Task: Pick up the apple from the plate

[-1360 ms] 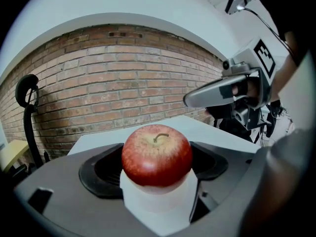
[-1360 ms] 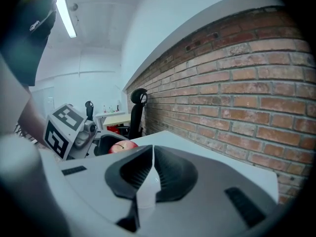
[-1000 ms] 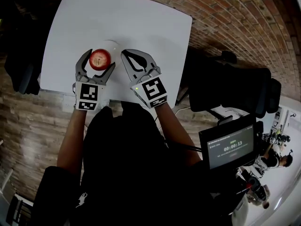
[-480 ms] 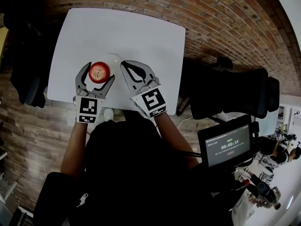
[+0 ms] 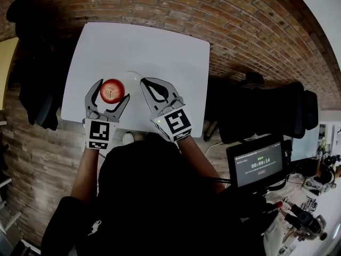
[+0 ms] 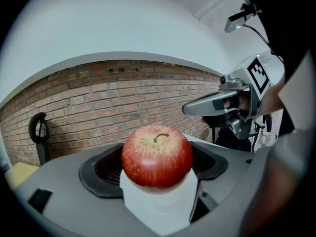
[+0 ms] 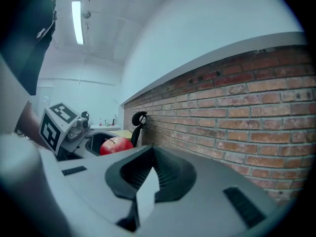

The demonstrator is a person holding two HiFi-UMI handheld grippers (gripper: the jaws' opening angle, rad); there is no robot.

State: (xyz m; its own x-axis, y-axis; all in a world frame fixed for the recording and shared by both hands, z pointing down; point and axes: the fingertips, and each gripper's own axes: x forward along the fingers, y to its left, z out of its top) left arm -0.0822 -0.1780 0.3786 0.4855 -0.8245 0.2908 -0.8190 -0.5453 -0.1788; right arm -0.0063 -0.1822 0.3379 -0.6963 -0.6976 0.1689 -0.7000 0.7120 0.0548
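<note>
While a brick floor [image 5: 250, 31] shows on all sides, the white desk [image 5: 160, 41] carries both tongs at its near edge. The right tongs [image 5: 144, 82] are empty, tips pressed together. Just beside them, the left tongs [image 5: 112, 91] are clamped on the fruit. A white plate [image 5: 132, 77] shows between the two. The red apple [image 6: 157, 154], stem up, sits gripped by the plate's left edge.

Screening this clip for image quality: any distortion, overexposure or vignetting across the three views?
Head view: heavy fisheye, the white table nearly blown out, the apple crisp. Left gripper view: dark round vignette, brick wall bowed. Right gripper view: ceiling light glares, cool blue cast.
</note>
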